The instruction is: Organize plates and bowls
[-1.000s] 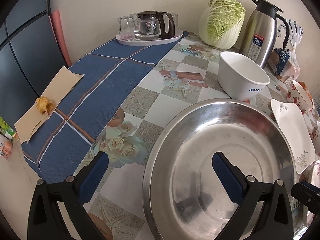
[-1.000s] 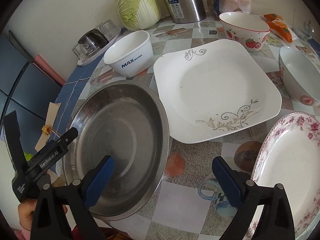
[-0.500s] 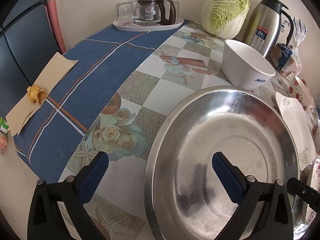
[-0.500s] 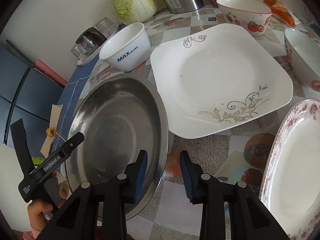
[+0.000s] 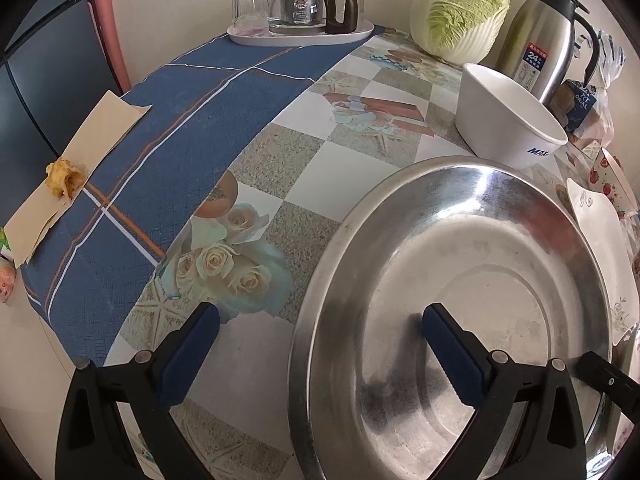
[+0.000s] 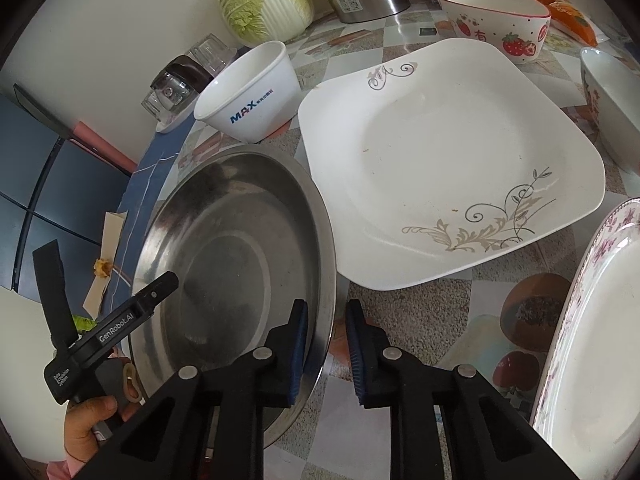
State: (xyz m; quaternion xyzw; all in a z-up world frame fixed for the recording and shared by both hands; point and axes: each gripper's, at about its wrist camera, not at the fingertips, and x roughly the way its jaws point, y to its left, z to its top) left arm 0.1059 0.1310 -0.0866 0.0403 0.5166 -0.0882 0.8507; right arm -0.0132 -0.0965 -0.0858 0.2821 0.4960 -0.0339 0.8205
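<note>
R gripper [image 6: 326,344] has just been closing, jaws straddle the near rim of the steel basin [image 6: 240,248], one pad inside, one outside w/ a sliver of gap, so not clamped yet afaict. L gripper [image 5: 320,344] wide open, rim between its fingers too, nothing pinched (prob. a two-handed lift, basin's big). Square plate [image 6: 448,168] just beside the basin, MAX bowl [image 6: 252,92] behind it. Table [image 5: 304,168] has a checked floral cloth, blue cloth at the left; cabbage [image 5: 460,12] and thermos [image 5: 540,36] by the wall.
</note>
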